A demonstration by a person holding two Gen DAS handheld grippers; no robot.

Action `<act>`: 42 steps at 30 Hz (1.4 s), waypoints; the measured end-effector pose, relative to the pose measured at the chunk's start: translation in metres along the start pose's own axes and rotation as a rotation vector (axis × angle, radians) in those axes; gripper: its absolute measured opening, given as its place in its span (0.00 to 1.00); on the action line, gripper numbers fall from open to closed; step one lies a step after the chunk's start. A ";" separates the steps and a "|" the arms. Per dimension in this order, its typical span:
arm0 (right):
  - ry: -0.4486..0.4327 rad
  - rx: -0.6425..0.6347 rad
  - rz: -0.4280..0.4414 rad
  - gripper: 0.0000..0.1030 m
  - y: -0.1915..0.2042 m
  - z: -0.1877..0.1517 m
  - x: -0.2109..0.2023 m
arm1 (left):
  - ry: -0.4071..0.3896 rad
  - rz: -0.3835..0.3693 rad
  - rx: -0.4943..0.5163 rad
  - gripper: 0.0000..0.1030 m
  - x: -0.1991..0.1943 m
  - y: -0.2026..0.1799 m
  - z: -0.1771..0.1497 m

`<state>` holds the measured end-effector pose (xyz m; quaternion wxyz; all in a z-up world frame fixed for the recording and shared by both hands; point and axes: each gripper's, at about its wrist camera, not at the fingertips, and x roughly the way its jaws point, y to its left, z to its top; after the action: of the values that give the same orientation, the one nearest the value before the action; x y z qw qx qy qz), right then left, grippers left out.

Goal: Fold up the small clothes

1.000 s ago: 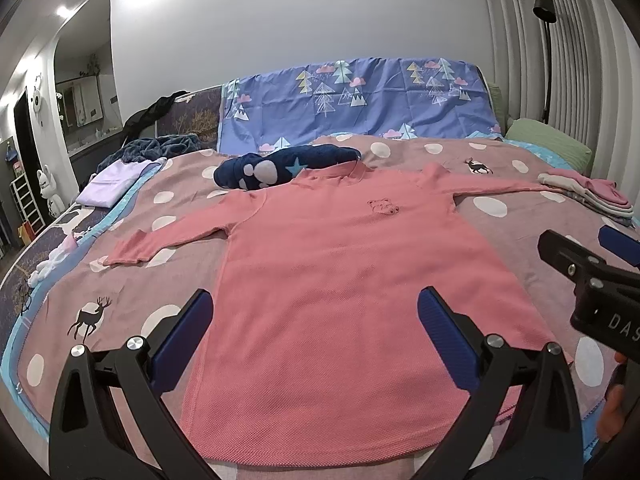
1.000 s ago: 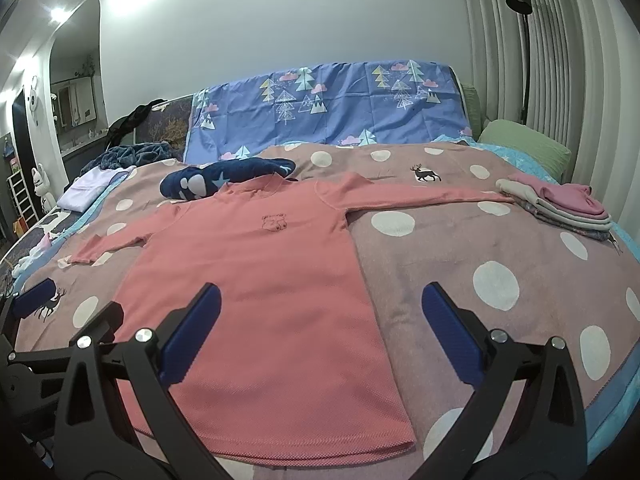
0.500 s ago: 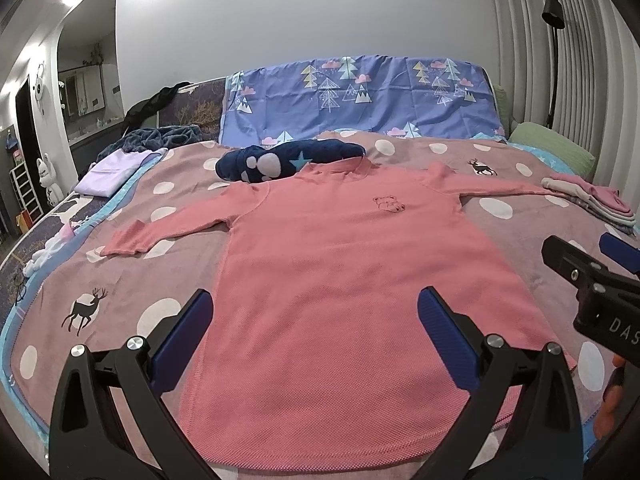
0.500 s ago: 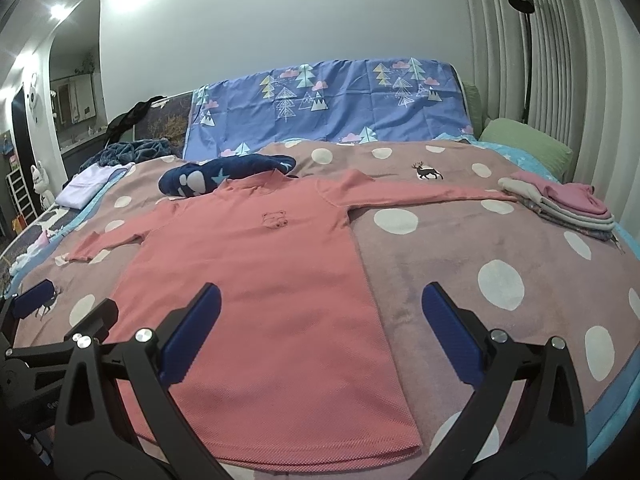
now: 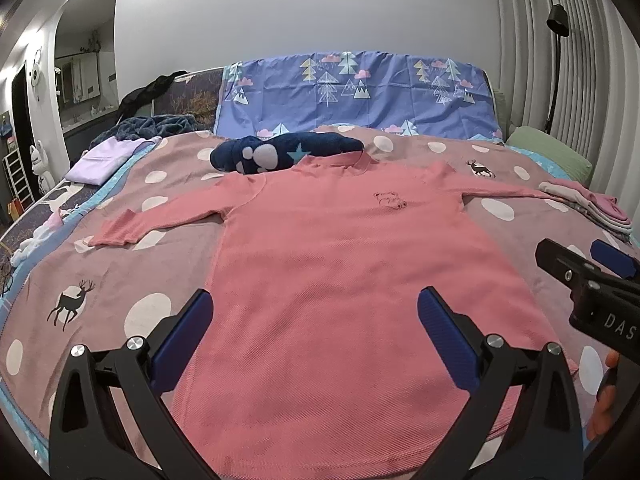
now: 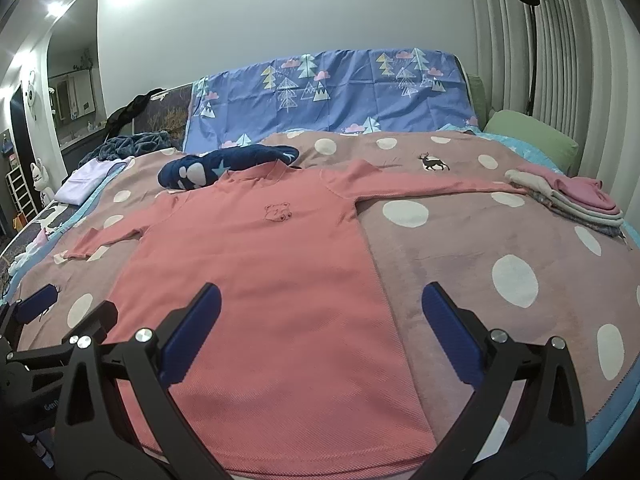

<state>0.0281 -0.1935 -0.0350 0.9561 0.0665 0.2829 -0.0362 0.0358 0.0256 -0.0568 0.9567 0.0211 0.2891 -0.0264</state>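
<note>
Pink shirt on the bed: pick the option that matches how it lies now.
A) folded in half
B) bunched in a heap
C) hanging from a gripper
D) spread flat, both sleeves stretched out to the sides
D: the pink shirt lies flat on the dotted blanket, one sleeve out to each side, and neither open gripper touches it.

Shirt (image 5: pixel 340 280): salmon pink, small bear outline on the chest. Blanket (image 5: pixel 120 280) beneath it: dusty mauve, white dots, black deer. Cushion (image 5: pixel 280 152) at the shirt's collar: navy, white paw, pale star. Sheet (image 5: pixel 360 92) behind: periwinkle, trees and pink clouds. Gripper pads (image 5: pixel 184 336): blue.
</note>
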 end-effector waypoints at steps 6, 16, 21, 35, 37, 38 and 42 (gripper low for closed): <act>0.021 -0.018 -0.009 0.98 0.008 0.003 0.014 | 0.020 -0.003 -0.017 0.99 0.015 0.011 0.002; 0.080 -0.088 0.009 0.98 0.025 0.014 0.058 | 0.012 0.021 -0.243 0.95 0.065 0.112 0.014; 0.134 -0.107 0.050 0.98 0.038 0.027 0.091 | 0.022 0.111 -0.358 0.72 0.100 0.201 0.023; 0.191 -0.158 0.051 0.98 0.072 0.062 0.164 | 0.159 0.168 -0.903 0.61 0.231 0.402 0.015; 0.194 -0.170 0.043 0.98 0.073 0.063 0.170 | 0.154 0.212 -0.903 0.52 0.240 0.409 0.018; 0.192 -0.174 0.038 0.98 0.072 0.064 0.172 | 0.159 0.241 -0.894 0.48 0.243 0.411 0.020; 0.180 -0.169 0.007 0.98 0.061 0.068 0.179 | 0.162 0.193 -0.940 0.02 0.256 0.424 0.023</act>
<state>0.2210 -0.1485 -0.0690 0.9292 -0.0103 0.3695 -0.0027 0.2874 0.4376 -0.1689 0.8350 -0.3847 0.3400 0.1978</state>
